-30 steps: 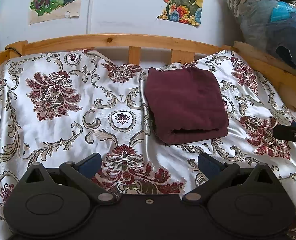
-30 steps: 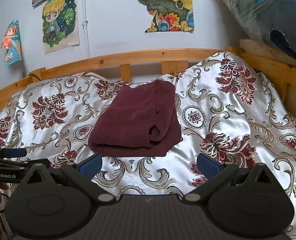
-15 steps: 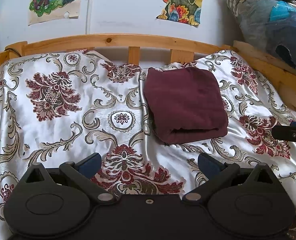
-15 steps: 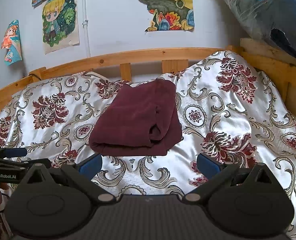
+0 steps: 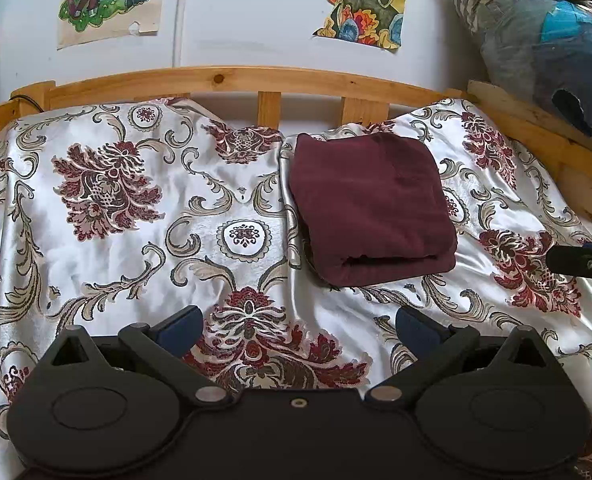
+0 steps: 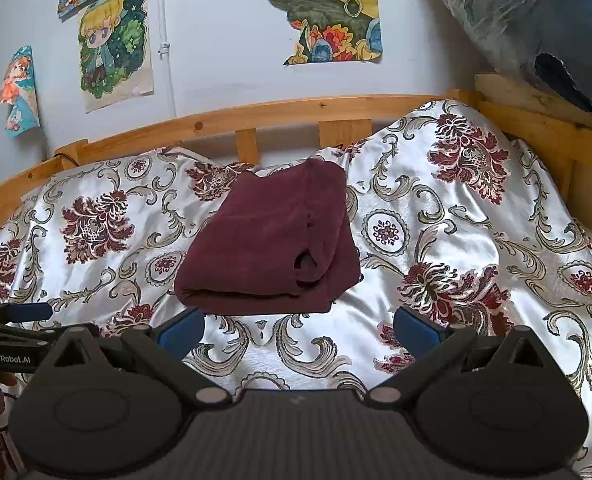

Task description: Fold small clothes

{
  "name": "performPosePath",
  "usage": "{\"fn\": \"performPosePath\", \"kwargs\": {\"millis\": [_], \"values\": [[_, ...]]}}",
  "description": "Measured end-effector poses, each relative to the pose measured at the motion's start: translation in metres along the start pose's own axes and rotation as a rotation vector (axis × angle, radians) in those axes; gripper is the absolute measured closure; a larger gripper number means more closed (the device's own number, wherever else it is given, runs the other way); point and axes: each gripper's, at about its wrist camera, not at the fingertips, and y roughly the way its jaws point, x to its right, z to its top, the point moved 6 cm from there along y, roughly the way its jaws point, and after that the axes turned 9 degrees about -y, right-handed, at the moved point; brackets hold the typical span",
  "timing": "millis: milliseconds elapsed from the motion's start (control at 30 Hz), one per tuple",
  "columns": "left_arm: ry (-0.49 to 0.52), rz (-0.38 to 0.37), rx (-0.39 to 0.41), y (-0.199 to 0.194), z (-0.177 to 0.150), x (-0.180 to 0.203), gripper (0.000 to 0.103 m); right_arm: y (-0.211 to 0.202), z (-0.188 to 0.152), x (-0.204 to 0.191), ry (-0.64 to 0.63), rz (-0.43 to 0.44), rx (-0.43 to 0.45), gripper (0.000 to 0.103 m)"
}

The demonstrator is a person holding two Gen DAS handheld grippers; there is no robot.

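A dark maroon garment (image 5: 369,206) lies folded into a thick rectangle on the floral satin bedspread (image 5: 136,216), near the wooden headboard. In the right wrist view the same garment (image 6: 272,244) shows its layered fold edges toward me. My left gripper (image 5: 297,326) is open and empty, hovering over the bedspread in front of the garment and a little to its left. My right gripper (image 6: 297,326) is open too, with nothing between its blue pads, just short of the garment's near edge. The other gripper's tip shows at each view's side.
A wooden bed rail (image 5: 232,80) runs along the back and the right side (image 5: 567,148). A plastic-wrapped bundle of bedding (image 5: 547,44) is stacked at the upper right. Cartoon posters (image 6: 114,48) hang on the white wall behind.
Almost nothing differs. The right wrist view has crept slightly closer to the garment; the left gripper stays put, and both grippers remain open.
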Motion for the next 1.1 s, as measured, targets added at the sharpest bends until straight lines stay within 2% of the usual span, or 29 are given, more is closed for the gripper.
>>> {"fn": "performPosePath", "kwargs": {"millis": [300,467,600,733,1100], "values": [[0.004,-0.009,0.002,-0.0006,0.0002,-0.0003,0.001,-0.001,0.001,0.0012,0.002,0.0,0.005,0.0],[0.01,0.012,-0.003,-0.0006,0.0005,-0.0002,0.001,-0.0009,0.0008,0.0008,0.0,0.001,0.003,0.0],[0.008,0.057,-0.01,0.0025,0.002,-0.0041,0.001,-0.0003,-0.0001,0.0006,0.001,0.001,0.0,0.0],[-0.014,0.049,-0.022,0.0032,0.0024,-0.0077,0.001,0.0002,-0.0002,0.0008,0.001,0.002,-0.001,0.0],[0.006,0.055,-0.028,0.0035,-0.0002,-0.0044,0.001,0.0025,-0.0021,-0.0011,-0.005,-0.007,-0.017,0.0]]}}
